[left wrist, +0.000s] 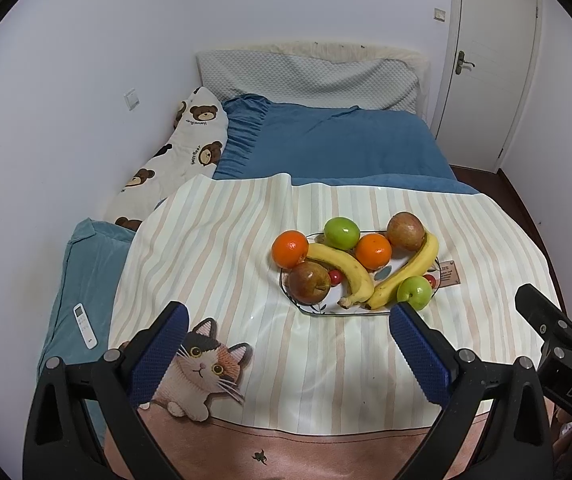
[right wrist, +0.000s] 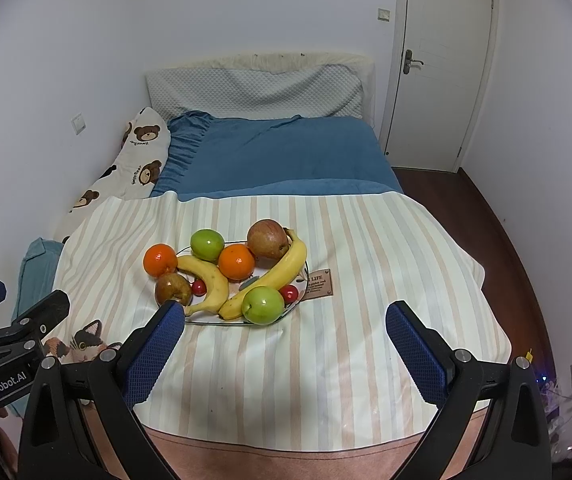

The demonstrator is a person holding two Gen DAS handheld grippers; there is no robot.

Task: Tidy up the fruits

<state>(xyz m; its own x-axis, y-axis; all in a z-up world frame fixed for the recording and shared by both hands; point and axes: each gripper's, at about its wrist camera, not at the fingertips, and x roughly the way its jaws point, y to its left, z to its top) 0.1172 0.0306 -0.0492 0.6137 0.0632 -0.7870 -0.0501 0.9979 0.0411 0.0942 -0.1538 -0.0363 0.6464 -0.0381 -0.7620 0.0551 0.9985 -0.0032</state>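
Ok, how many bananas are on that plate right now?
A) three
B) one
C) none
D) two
D: two bananas lie on the plate, one curving on the left and the other slanting on the right among the apples and oranges.

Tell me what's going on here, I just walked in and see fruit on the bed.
A person holds the left gripper and right gripper, both open and empty, short of a plate on a striped cloth. Bananas, oranges, and red and green apples crowd the plate. Nothing is picked up yet.
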